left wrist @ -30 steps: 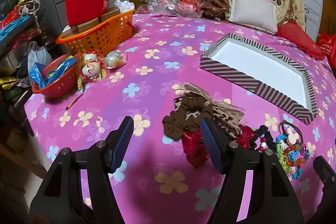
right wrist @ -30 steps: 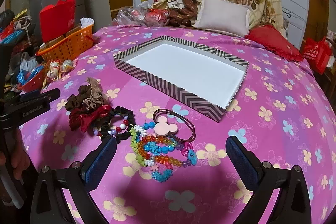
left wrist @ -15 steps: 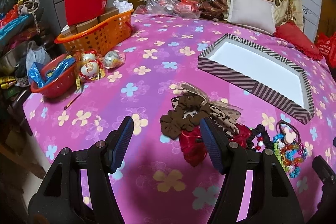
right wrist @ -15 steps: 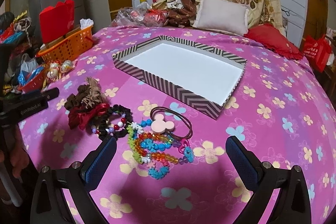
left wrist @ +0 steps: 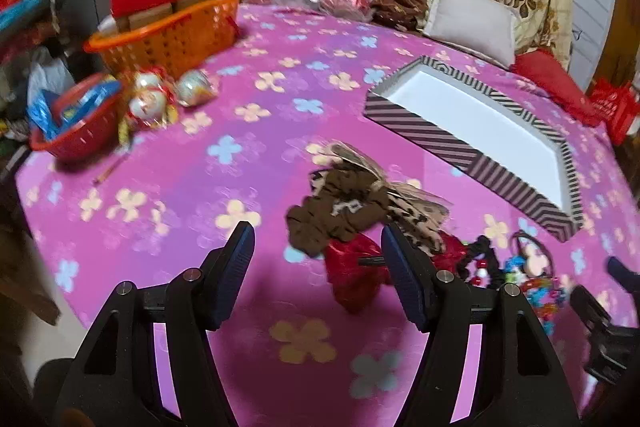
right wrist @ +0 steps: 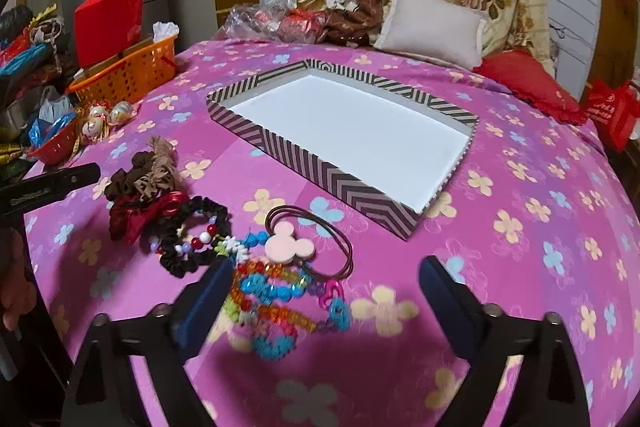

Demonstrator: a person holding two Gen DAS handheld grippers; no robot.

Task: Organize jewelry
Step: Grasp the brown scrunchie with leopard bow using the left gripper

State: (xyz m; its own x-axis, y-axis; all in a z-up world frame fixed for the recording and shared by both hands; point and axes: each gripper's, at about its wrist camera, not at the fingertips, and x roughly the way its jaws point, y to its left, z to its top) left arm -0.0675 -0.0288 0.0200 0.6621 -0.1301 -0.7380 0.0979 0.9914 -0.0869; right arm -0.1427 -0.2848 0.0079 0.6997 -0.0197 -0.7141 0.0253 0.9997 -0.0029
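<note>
A striped shallow box (right wrist: 320, 167) with a white floor lies empty on the pink flowered cloth; it also shows in the left wrist view (left wrist: 424, 135). In front of it lie brown scrunchies (left wrist: 340, 207), a red bow (left wrist: 352, 275), a black scrunchie with beads (right wrist: 192, 239), a pink mouse-shaped hair tie (right wrist: 290, 247) and colourful bead bracelets (right wrist: 272, 299). My left gripper (left wrist: 318, 269) is open and empty, low over the brown scrunchies and red bow. My right gripper (right wrist: 326, 307) is open and empty, over the bead bracelets.
An orange basket (left wrist: 168, 35) with a red bag stands at the back left. A red bowl (left wrist: 76, 131) and wrapped ornaments (left wrist: 152, 99) sit near the left edge. Pillows (right wrist: 432, 23) and clutter line the back. The cloth drops off at the near edge.
Both grippers have moved forward and down toward the pile. The left one has closed in on the scrunchies and bow, the right one on the bracelets. Nothing has been picked up.
</note>
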